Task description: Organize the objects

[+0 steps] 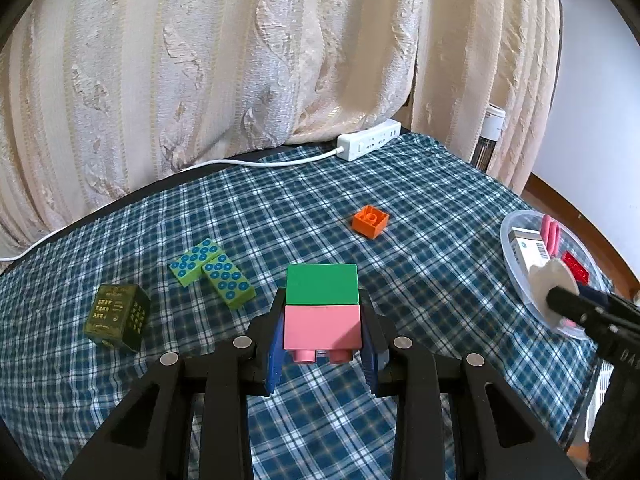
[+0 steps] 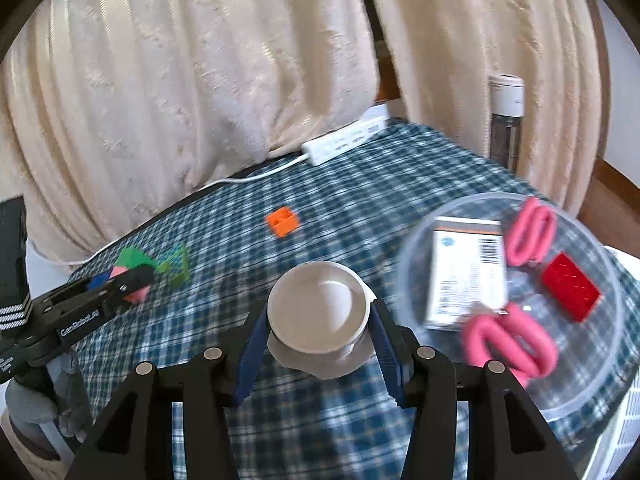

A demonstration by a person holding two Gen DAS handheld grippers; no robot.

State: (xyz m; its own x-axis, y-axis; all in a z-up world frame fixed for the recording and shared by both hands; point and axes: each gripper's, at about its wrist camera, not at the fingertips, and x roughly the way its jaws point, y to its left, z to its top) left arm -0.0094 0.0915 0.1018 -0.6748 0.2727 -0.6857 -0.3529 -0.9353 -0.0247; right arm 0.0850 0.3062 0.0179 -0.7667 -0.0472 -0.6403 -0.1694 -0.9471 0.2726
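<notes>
We are clamping the pink-and-green block stack (image 1: 322,308) tight in our left gripper (image 1: 323,354), just above the checked cloth (image 1: 420,280). Our right gripper (image 2: 318,330) is gripping a small white cup (image 2: 318,308) between partly spread fingers, just left of the clear bowl (image 2: 600,380); the orange brick (image 2: 282,221) is sitting farther left of that bowl.

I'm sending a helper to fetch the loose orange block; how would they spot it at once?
Start from the white power strip at the far edge of the blue plaid tablecloth, under the cream curtains. Come toward the table's middle: the orange block sits alone on open cloth. It is the only orange piece, small and square, with studs on top, apart from the green dotted bricks.
</notes>
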